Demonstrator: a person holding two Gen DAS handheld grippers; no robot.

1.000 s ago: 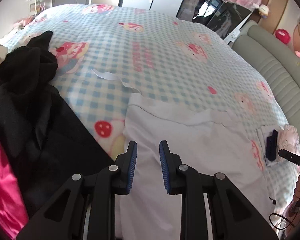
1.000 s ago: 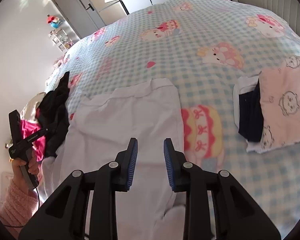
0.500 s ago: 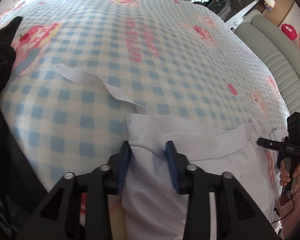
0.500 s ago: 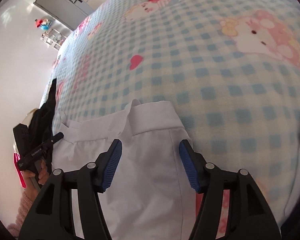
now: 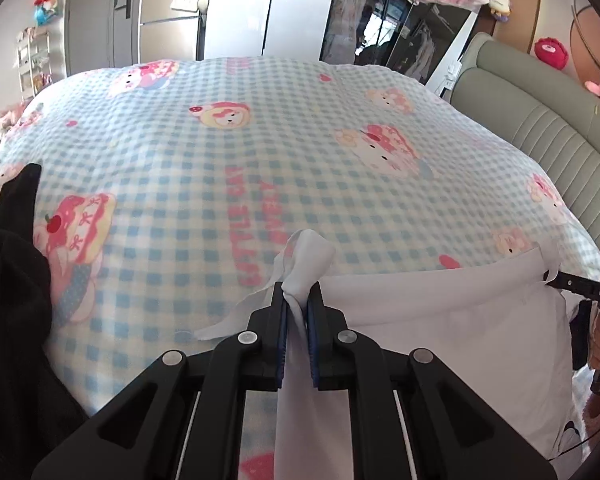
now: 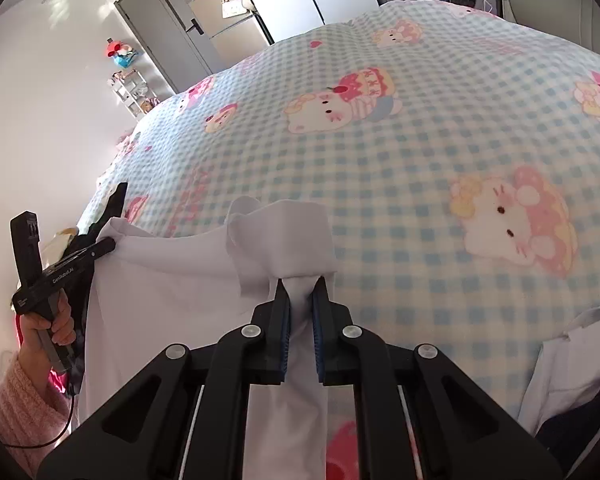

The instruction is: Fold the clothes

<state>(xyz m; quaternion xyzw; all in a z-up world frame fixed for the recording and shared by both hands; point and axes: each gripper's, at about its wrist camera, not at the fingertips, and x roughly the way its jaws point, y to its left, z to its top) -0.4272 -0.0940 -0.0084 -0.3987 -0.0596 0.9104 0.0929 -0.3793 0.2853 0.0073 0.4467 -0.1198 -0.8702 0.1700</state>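
Note:
A white garment [image 5: 440,320] hangs stretched between my two grippers above the bed. My left gripper [image 5: 298,308] is shut on its left waistband corner, which bunches up above the blue pads. A white drawstring [image 5: 236,312] trails off to the left. In the right wrist view my right gripper [image 6: 300,300] is shut on the other corner of the white garment [image 6: 168,276], whose waistband flap folds over above the jaws. Each view shows the other gripper at the cloth's far edge, held by a hand.
The bed carries a blue checked cartoon blanket [image 5: 260,160]. A black garment pile [image 5: 12,264] lies at the left edge. Folded clothes [image 6: 572,380] sit at the right. A green padded headboard [image 5: 540,128] borders the bed's right side. Cupboards stand beyond.
Both grippers went from open over the flat white garment to shut on its waistband corners. They have lifted the cloth off the bed, so the views now look across the room.

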